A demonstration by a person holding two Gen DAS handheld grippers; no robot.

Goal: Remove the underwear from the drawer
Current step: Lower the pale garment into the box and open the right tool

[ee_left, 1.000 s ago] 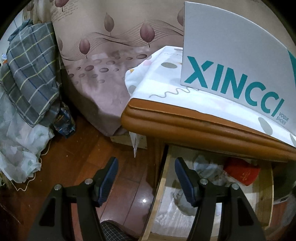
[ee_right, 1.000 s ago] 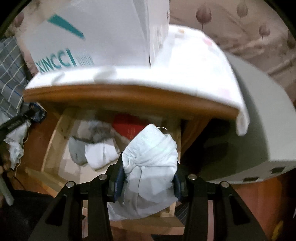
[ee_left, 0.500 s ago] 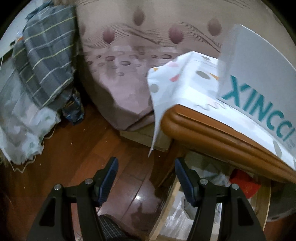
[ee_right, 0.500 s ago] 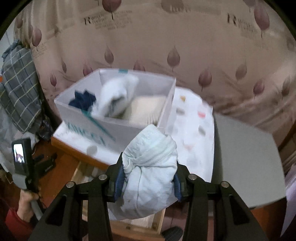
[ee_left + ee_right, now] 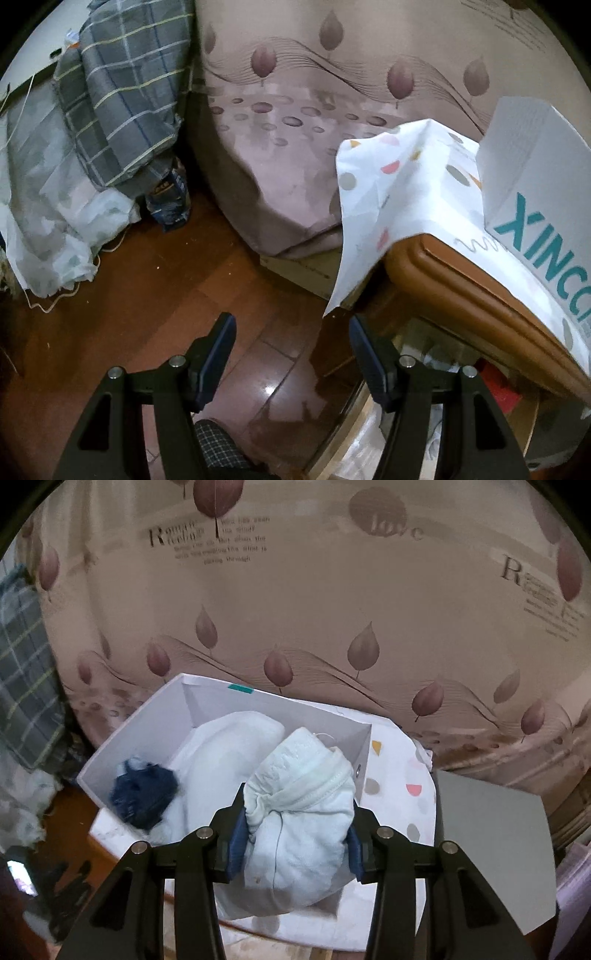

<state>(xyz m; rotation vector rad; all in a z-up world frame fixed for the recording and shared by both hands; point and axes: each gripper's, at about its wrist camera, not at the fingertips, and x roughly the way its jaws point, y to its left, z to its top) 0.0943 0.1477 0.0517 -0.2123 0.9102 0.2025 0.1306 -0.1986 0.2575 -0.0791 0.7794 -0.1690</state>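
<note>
Hanging spread with nothing between its jaws, the left gripper (image 5: 291,354) waits over the wood floor (image 5: 147,295) beside the open drawer (image 5: 424,424), where a red piece (image 5: 498,387) and pale clothes remain. The right gripper (image 5: 295,834) pinches the pale blue underwear (image 5: 299,812), now out and above the white shoe box (image 5: 155,734). One second earlier, that bundle hung just over the drawer; the left gripper has swung floorward.
</note>
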